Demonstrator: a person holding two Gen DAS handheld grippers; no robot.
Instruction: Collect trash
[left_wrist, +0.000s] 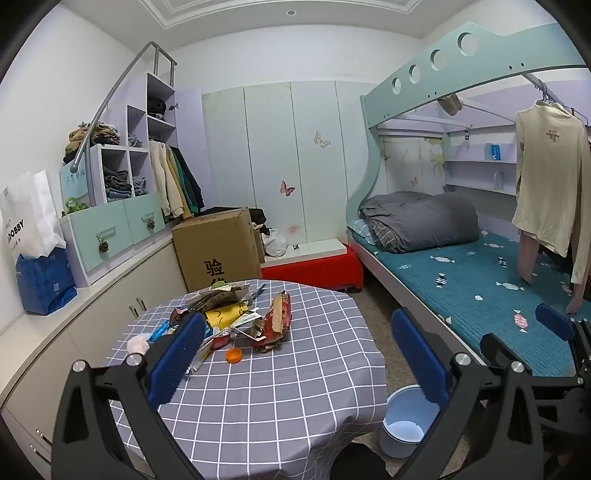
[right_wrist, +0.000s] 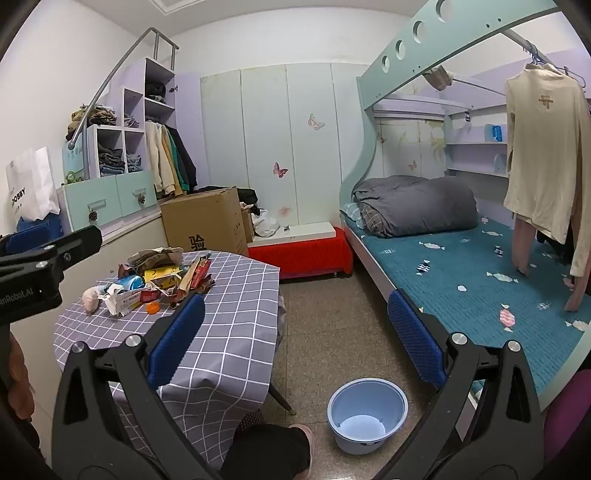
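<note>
Left gripper gapes empty over the table; trash pile just ahead, slightly left. Right gripper also wide, probably farther. Bucket on floor, right.

1. The white paper bag shows the letters "OBBY", the start cut off;
2. the cardboard box carries the character "验";
3. the left gripper's body reads "nRobot.AI".
</note>
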